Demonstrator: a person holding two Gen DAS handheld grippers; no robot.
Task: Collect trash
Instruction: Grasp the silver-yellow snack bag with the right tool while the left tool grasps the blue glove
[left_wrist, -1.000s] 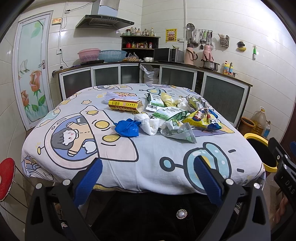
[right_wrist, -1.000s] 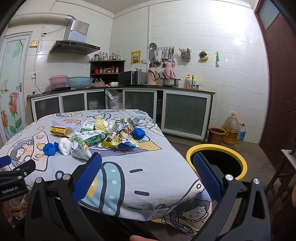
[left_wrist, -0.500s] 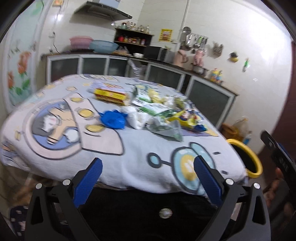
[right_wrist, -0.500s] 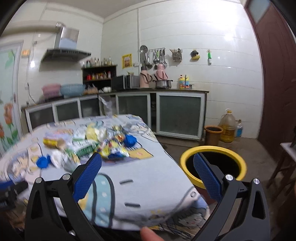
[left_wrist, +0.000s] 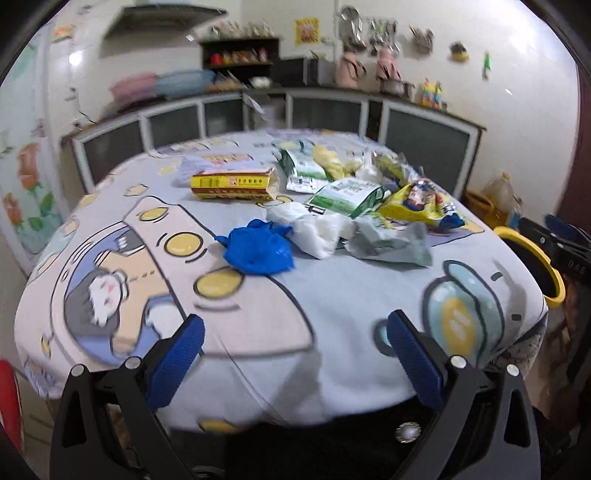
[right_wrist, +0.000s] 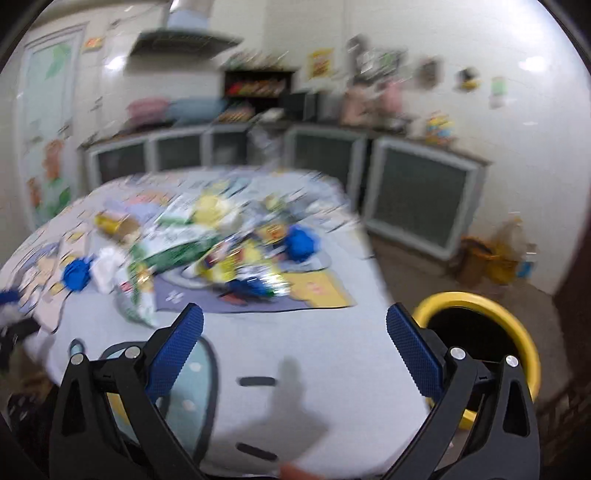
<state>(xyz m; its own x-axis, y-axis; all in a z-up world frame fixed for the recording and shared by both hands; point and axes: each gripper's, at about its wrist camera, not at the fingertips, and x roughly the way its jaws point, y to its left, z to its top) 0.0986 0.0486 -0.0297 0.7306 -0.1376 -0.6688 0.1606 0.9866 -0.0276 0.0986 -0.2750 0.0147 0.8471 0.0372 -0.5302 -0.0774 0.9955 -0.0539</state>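
Observation:
Trash lies in a heap on the cartoon-print tablecloth: a crumpled blue glove, white tissue, a grey-green wrapper, a yellow box, green-white packets and a yellow snack bag. My left gripper hangs open over the near table edge, short of the glove. My right gripper is open above the table's right side; its view is blurred and shows the same heap and a second blue glove. A yellow-rimmed bin stands just right of it.
The bin sits on the floor beside the table's right edge. Kitchen cabinets line the back wall. An oil jug and a brown pot stand in the far right corner. A red stool is at the lower left.
Both grippers have moved forward and higher over the table; the heap looks nearer in both views. The right view swung left and is motion-blurred. Both stay open.

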